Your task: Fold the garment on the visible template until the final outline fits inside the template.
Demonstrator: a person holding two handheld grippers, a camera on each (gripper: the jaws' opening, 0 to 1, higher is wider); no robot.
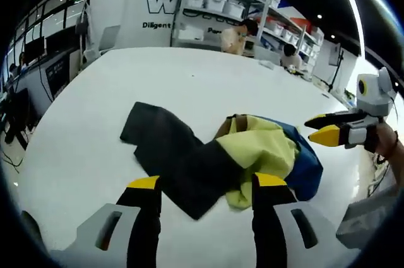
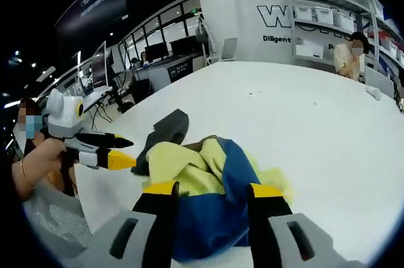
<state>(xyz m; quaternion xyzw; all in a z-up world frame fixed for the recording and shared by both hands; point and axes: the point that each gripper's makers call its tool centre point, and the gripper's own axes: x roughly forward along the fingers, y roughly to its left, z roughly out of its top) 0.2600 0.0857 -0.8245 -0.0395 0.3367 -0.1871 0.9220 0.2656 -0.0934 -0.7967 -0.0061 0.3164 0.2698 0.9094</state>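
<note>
Garment heaped on white table

Table point(image 1: 189, 85) spreads wide, shelves point(image 1: 221, 9) behind. Crumpled garment point(image 1: 252, 154) lies mid-table. Left gripper point(image 1: 205, 195) and right gripper point(image 2: 208, 198) hover just before it, jaws spread, holding nothing.

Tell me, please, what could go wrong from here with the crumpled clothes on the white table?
1. The garment lies bunched, its yellow, blue and dark parts overlapping; a grab may catch several layers and fold them crookedly.
2. No template outline is visible on the table, so the fold may be hard to judge.
3. The left tongs and right tongs are both open and close to the pile, so they could bump or drag it.
</note>
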